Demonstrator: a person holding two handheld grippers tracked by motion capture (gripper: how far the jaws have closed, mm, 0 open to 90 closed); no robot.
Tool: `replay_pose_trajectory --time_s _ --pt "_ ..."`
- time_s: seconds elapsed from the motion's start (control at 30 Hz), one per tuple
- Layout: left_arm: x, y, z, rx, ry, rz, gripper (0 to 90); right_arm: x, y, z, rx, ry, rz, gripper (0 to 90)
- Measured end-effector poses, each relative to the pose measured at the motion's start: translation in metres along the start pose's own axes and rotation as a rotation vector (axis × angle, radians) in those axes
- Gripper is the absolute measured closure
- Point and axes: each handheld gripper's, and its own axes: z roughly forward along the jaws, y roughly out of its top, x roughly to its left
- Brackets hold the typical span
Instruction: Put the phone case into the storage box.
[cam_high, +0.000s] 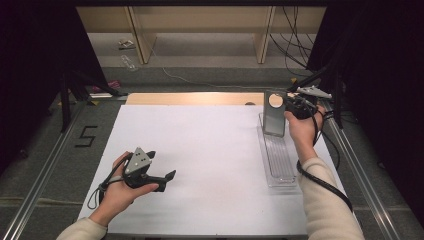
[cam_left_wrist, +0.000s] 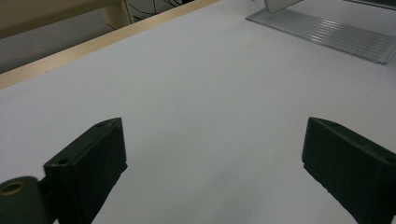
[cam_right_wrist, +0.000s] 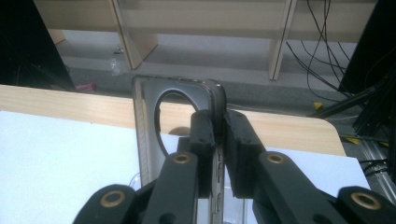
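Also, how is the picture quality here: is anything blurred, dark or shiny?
High view: evenly lit white table, black surroundings. Left gripper view: the near jaws of the left gripper look soft and cast faint shadows. Right gripper view: the right gripper is blurred close up, and the phone case has a slight sheen.

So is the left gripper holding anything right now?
No, the left gripper is open, its jaws spread wide over the bare white table with nothing between them.
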Motion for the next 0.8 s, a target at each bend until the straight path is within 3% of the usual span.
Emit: replay_pose_trajectory --time_s 0.8 --pt "0.0 0.0 0.0001 0.0 0.0 0.001 6.1 0.0 -0.006 0.0056 0.022 0.007 0.003 82.3"
